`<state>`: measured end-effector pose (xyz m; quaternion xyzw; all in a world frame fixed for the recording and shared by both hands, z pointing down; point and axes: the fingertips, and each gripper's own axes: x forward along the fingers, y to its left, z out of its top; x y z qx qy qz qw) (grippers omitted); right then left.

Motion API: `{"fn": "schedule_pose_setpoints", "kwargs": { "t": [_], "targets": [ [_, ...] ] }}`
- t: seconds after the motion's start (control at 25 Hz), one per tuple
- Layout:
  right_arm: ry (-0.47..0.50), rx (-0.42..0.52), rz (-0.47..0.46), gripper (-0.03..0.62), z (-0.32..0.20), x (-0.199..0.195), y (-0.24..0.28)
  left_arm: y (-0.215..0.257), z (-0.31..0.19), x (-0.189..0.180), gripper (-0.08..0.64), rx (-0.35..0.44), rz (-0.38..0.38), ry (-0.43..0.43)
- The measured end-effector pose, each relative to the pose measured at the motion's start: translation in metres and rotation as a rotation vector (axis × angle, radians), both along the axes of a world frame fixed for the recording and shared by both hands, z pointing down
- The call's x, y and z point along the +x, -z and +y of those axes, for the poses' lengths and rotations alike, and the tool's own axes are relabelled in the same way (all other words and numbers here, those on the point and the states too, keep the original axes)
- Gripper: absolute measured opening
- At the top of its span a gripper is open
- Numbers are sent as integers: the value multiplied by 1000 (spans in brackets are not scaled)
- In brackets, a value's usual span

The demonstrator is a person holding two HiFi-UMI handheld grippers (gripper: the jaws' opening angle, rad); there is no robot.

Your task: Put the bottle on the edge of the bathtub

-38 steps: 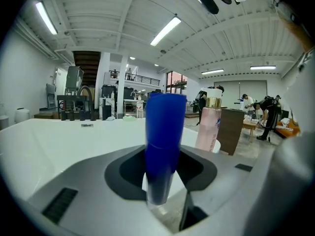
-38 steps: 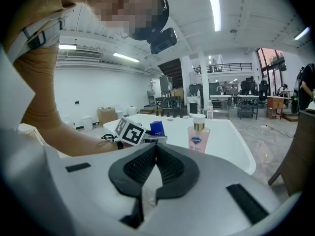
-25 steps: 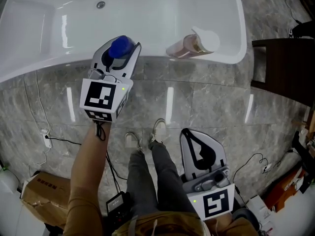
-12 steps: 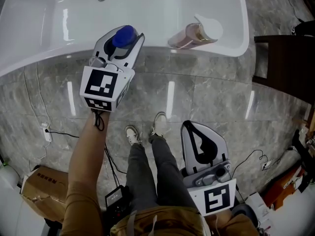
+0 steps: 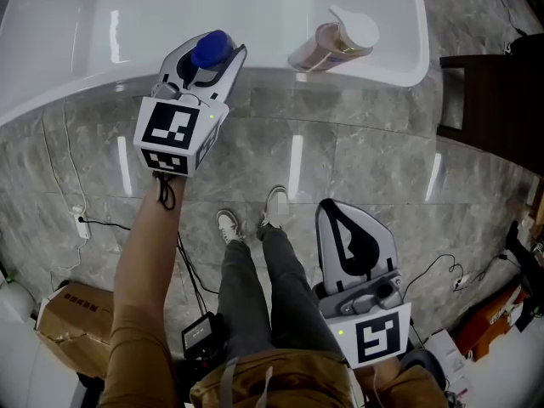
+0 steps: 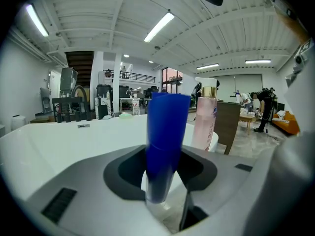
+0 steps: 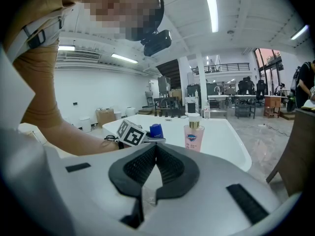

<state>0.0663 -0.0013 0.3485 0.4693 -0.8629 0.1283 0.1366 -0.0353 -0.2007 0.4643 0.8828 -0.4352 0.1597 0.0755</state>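
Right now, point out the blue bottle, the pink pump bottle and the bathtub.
blue bottle (image 5: 211,49), head view, blue cap
pink pump bottle (image 5: 320,50), head view, pink body
bathtub (image 5: 399,61), head view, near rim

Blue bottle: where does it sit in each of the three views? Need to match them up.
Head view: blue bottle upper left, in the left gripper, by the bathtub rim.
Left gripper view: blue bottle dead centre, upright between the jaws.
Right gripper view: blue bottle small, just left of centre.
Shared landmark: pink pump bottle on the tub rim.
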Motion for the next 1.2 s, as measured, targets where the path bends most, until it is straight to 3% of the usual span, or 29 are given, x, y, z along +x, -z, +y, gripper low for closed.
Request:
{"fn": "schedule_pose_setpoints", "kwargs": {
  "t": [0.36,0.6,1.2],
  "targets": [
    [-7,-3,-5,5,3,8,-1,-1,3,3,161,-3,4,-60],
    [-3,-3,-5,5,4,9,-3,2,1,7,160,37,10,-124],
    [10,-7,-5,5,0,0,-5,2,-7,15,161,31,44,-124]
  ]
}}
